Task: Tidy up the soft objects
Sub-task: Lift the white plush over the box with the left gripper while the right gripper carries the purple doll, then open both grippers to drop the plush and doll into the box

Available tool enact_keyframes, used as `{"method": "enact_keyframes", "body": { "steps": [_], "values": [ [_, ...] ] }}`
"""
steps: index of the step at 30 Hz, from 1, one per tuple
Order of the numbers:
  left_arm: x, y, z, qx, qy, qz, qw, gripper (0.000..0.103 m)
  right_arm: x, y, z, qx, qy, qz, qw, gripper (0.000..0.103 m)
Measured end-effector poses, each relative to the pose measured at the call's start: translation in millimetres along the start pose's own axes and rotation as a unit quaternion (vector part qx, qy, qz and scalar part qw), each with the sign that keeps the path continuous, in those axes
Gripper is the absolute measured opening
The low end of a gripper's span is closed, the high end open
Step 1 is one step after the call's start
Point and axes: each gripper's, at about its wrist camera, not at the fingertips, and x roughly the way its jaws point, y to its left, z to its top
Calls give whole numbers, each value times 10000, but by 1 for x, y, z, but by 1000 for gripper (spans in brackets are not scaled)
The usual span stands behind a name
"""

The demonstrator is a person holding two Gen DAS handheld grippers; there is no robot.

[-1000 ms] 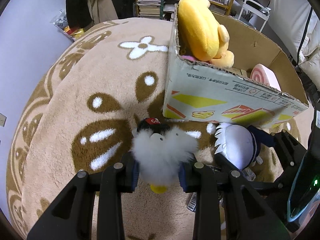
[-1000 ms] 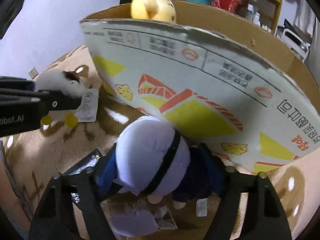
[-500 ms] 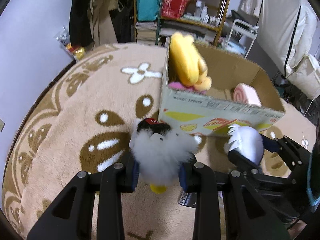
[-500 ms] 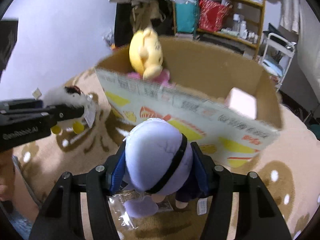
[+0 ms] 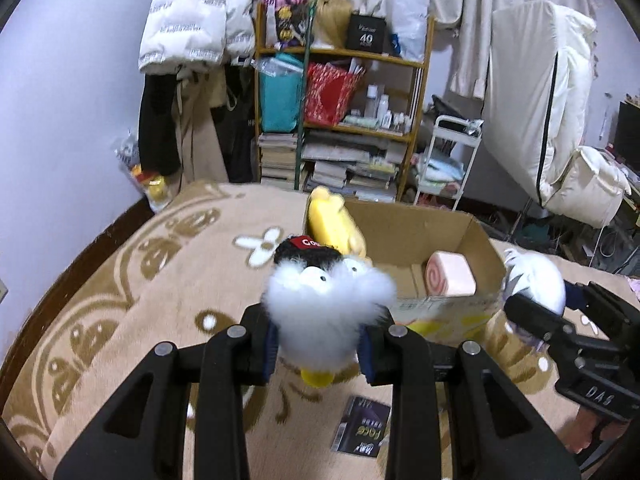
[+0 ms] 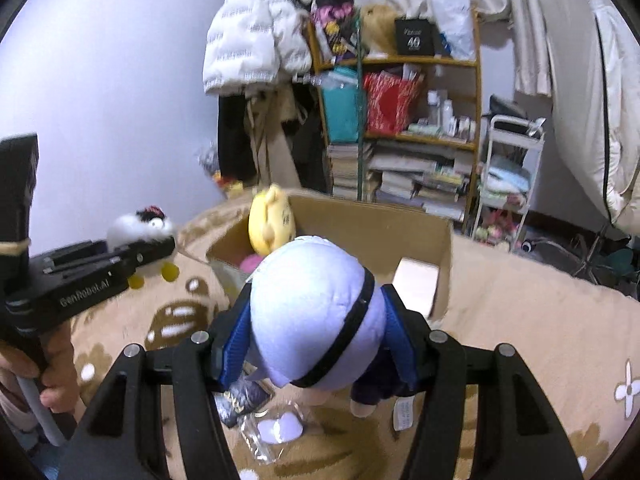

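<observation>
Left tool (image 5: 318, 350) clamped on the fluffy white bird (image 5: 326, 308), held above the rug (image 5: 132, 308), near-left of the cardboard box (image 5: 472, 240). Right tool (image 6: 316, 354) clamped on the lavender-headed doll (image 6: 316, 320), just near of the box. Yellow plush (image 5: 334, 224) and pink roll (image 5: 450, 278) sit inside.

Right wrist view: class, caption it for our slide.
Right gripper carries a lavender-headed doll toward an open cardboard box.

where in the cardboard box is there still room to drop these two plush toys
The cardboard box has bare floor in the middle, between the yellow plush at its left end and the pink swirl cushion toward the right. The left end is crowded.
</observation>
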Motion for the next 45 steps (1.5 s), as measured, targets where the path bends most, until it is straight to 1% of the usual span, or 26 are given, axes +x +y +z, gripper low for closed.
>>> {"method": "enact_keyframes", "body": {
  "steps": [8,13,17,25,35,40,45],
  "values": [
    [10,-17,17,284,-251,-24,9993,30,-5,-20,22,243,-440,172,9986,64],
    [19,-30,25,490,-374,-79,9981,30,9,-34,33,410,-523,313,9973,65],
    [30,-37,27,580,-370,-144,9975,30,21,-45,38,561,-541,422,9961,65],
    [49,-41,28,559,-290,-303,9976,31,42,-63,39,974,-494,682,9917,65],
    [66,-51,25,647,-167,-474,9966,31,59,-82,33,1438,-373,871,9851,67],
    [73,-56,23,722,-105,-539,9959,33,62,-82,30,1495,-334,929,9838,69],
    [84,-60,17,792,88,-561,9952,35,75,-82,24,1563,-127,952,9830,69]
  ]
}}
